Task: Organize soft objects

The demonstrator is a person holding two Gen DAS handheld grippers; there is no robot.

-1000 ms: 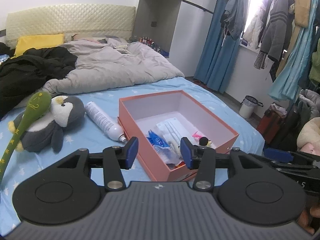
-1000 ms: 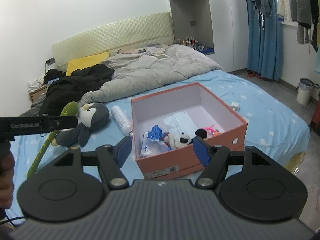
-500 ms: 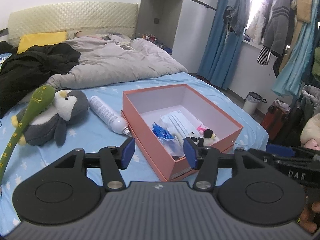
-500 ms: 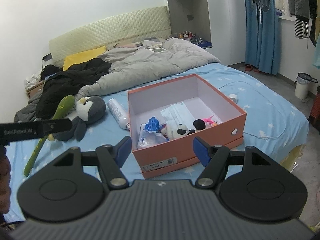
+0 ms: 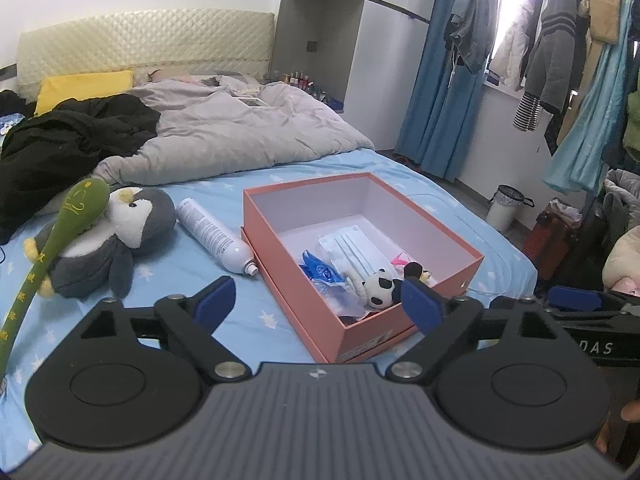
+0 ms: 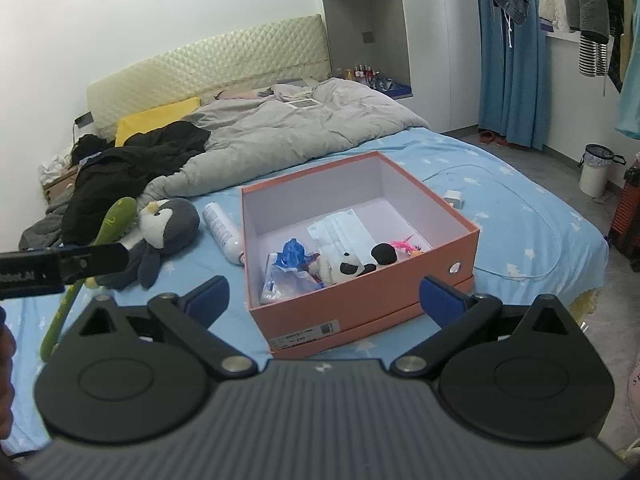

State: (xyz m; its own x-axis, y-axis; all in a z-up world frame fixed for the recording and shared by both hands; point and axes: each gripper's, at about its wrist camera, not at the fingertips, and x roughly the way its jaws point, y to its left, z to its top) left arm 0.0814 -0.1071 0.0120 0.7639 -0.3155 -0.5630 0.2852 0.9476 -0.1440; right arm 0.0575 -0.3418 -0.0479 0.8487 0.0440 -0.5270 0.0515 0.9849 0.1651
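Nearest to us, our left gripper (image 5: 316, 302) stands spread wide with nothing between its blue pads, its jaws having just been opening; our right gripper (image 6: 324, 298) likewise has just been opening and stands wide and empty. In the left wrist view the right tool's side pokes in at 3 o'clock with the letters "DAS" readable; in the right wrist view the left tool shows at 9 o'clock with part of a word ending ".AI". Just beyond the pads, at 12 o'clock, sits the orange box (image 6: 360, 312) on the blue star-print bed sheet (image 5: 192, 264), its lid tucked underneath; a white label with a barcode and small digits we cannot read reliably is stuck on its near wall. Inside lie a small panda plush (image 6: 346, 268), a blue plastic wrapper (image 6: 294, 254), a pack of face masks (image 6: 340, 228), a black ball (image 6: 384, 254) and a pink bit. At 10 o'clock of the box lies a white spray can (image 5: 216, 238) with fine print too small to read. Further toward 9 o'clock rests the grey penguin plush (image 5: 116, 240), with a green stick toy (image 5: 52, 248) bearing yellow characters laid across it. Beyond lie a grey duvet (image 5: 240, 136), black clothing (image 5: 68, 144), a yellow pillow (image 5: 84, 88) and the quilted headboard (image 5: 152, 48).
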